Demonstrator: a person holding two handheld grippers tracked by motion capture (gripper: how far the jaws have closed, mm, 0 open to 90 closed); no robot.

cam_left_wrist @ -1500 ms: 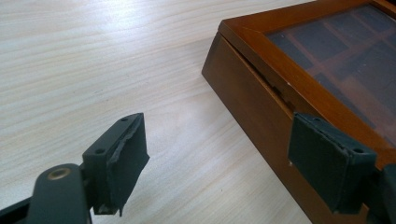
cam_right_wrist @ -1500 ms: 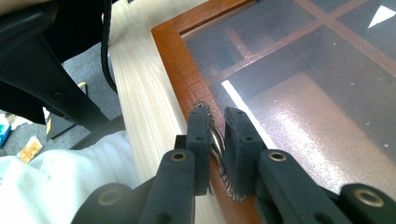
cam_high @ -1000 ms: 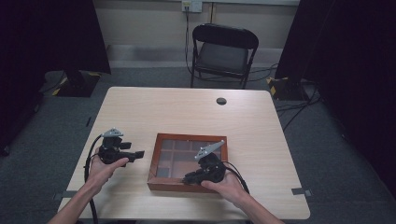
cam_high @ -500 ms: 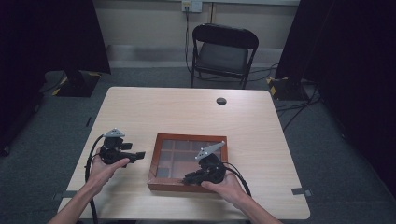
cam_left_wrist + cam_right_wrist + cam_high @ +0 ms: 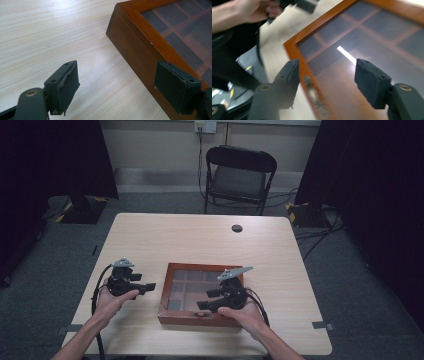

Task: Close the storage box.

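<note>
Right gripper view looked along the right gripper [image 5: 325, 72], whose jaws had just been opening and stood well apart with nothing between the pads, above the near edge of the glass-lidded wooden box [image 5: 367, 45]. A small metal clasp [image 5: 312, 93] sat on the box's front rim just below the left pad, blurred. In the high view the right gripper [image 5: 206, 300] hovered over the front part of the box [image 5: 200, 320], which lay on the table [image 5: 200, 240] near the person's edge. The left gripper [image 5: 150, 286] was held just beside the box's left side, apart from it; the left gripper view showed the left gripper [image 5: 116, 82] about half open and empty, one pad level with the box's side wall [image 5: 132, 50].

The step in hand seemed to be opening the lid at the clasp. To do it well, the right gripper would need to come down squarely on the clasp or the lid's front lip, close only on that and lift gently, while the left gripper steadied the base against sliding or tipping.
</note>
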